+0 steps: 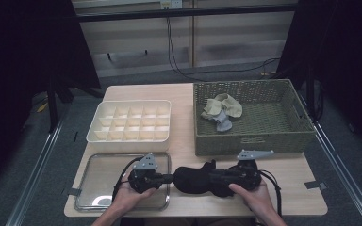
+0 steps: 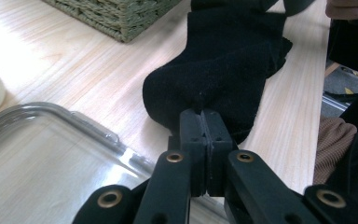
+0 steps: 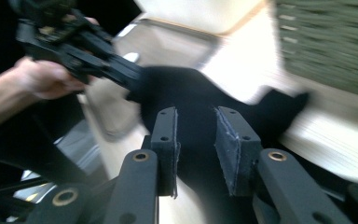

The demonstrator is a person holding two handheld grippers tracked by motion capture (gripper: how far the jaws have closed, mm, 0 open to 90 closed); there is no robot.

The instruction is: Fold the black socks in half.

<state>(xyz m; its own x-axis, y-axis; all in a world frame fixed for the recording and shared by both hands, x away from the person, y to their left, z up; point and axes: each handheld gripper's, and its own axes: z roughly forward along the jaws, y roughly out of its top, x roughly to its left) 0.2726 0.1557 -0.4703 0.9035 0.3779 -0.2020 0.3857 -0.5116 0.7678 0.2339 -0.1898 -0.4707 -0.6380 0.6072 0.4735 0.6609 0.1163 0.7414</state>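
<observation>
In the high view, the black sock (image 1: 195, 180) lies on the counter (image 1: 292, 181) between the left gripper (image 1: 166, 178) and right gripper (image 1: 226, 178), before the wicker basket (image 1: 254, 136); a divided box (image 1: 129, 122) and clear tray (image 1: 101, 183) stand at the left. In the left gripper view, the jaws are clenched on the sock's edge. In the right gripper view, the jaws stand apart over the sock.

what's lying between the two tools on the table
A black sock lies on the table between them in the high view. The left tool pinches one end; the right tool's jaws stand apart at the other.
</observation>
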